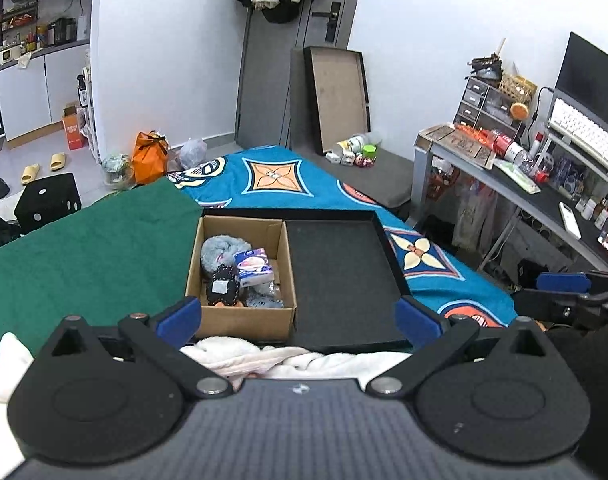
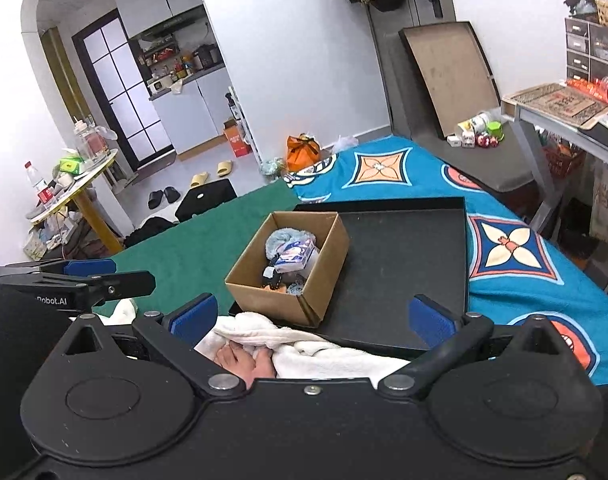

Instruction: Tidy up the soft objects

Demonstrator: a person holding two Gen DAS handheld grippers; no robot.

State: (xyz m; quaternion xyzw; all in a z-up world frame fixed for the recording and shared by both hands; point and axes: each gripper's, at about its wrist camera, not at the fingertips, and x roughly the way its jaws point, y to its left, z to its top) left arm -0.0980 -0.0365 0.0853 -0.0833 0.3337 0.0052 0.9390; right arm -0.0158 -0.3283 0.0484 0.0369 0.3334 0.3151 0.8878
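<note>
Grippers idle, soft items boxed.
Left gripper [image 1: 297, 316] and right gripper [image 2: 312, 316] both have blue fingers spread wide, holding nothing, low in frame above a white fleece blanket [image 1: 304, 360]. Cardboard box [image 1: 239, 320] sits centre frame in the left part of a black tray [image 1: 344, 272] and holds a grey plush [image 1: 221, 250], tissue pack [image 1: 253, 266] and dark plush toy [image 1: 223, 290]. Tray rests on the green-and-blue bed cover [image 1: 83, 256].

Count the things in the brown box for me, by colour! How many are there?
Grey-blue fluffy things: 2
Black spotted plush toy: 1
White-and-blue tissue pack: 1
Total: 4 that I can make out in the cardboard box; more may hide underneath.
</note>
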